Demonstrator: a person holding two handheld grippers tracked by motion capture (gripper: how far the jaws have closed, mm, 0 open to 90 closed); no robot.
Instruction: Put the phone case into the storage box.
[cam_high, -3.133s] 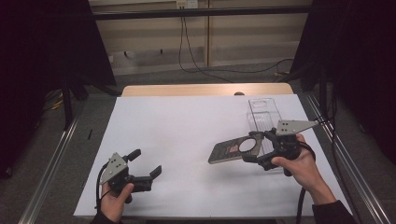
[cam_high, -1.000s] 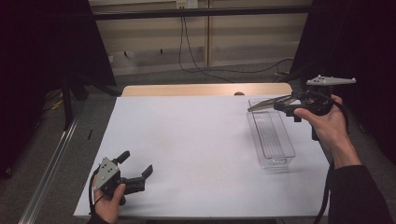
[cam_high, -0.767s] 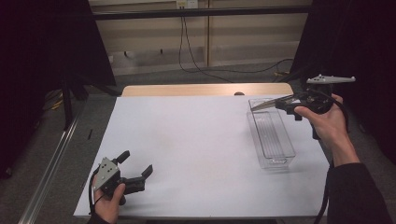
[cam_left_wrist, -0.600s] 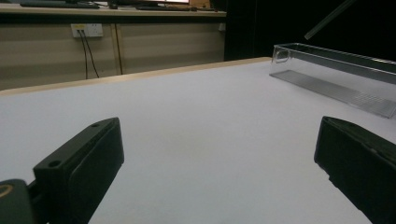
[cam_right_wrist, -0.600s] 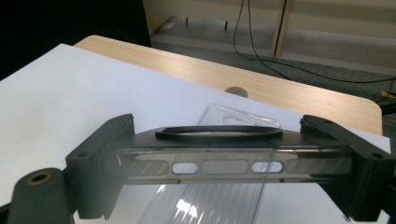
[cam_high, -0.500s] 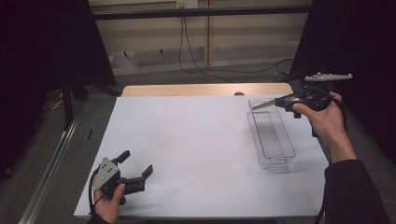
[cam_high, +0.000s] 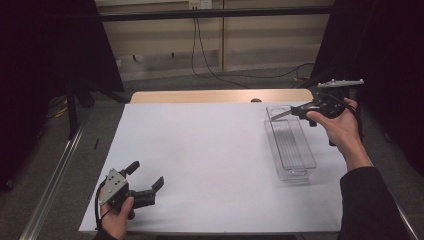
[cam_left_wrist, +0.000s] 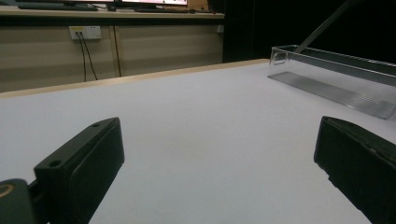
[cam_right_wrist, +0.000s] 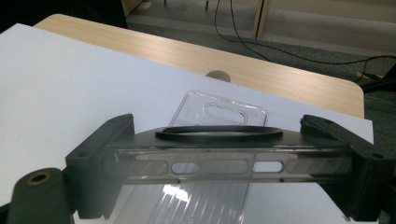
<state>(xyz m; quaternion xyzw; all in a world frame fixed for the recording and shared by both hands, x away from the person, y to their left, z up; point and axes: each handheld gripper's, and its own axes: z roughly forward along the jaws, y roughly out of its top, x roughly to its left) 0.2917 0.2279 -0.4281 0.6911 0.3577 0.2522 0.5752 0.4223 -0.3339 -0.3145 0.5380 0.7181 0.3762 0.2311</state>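
- Landmark: clear plastic oblong tray (cam_high: 290, 147), lying flat on the white-covered counter (cam_high: 210, 155), long axis running away from the person, at the counter's right side.
- Right tool (cam_high: 300, 111): raised above the far end of the tray, held in the person's right hand (cam_high: 337, 125). Jaws clenched on a flat grey plastic case with a black ring on its face (cam_right_wrist: 219, 154).
- Case: gripped by its two ends, one jaw at each, edge-on toward the right gripper view's camera; slots show along its near edge. Held off the counter, over the far end of the tray; in the high view its thin tip (cam_high: 280, 114) points across the tray's far rim.
- Tray seen past the case in the right gripper view: ribbed floor (cam_right_wrist: 196, 200), slotted handle cut-out in the far wall.
- Left tool (cam_high: 145, 182): far to the left of the tray, near the counter's front edge, held low in the left hand (cam_high: 117, 215). Jaws released, wide apart, nothing between them, only bare white counter.
- Left gripper view: tray (cam_left_wrist: 336, 74) well apart from the tool, up to the right.
- Wooden strip of the counter (cam_high: 220, 96) lies beyond the tray's far end, uncovered.
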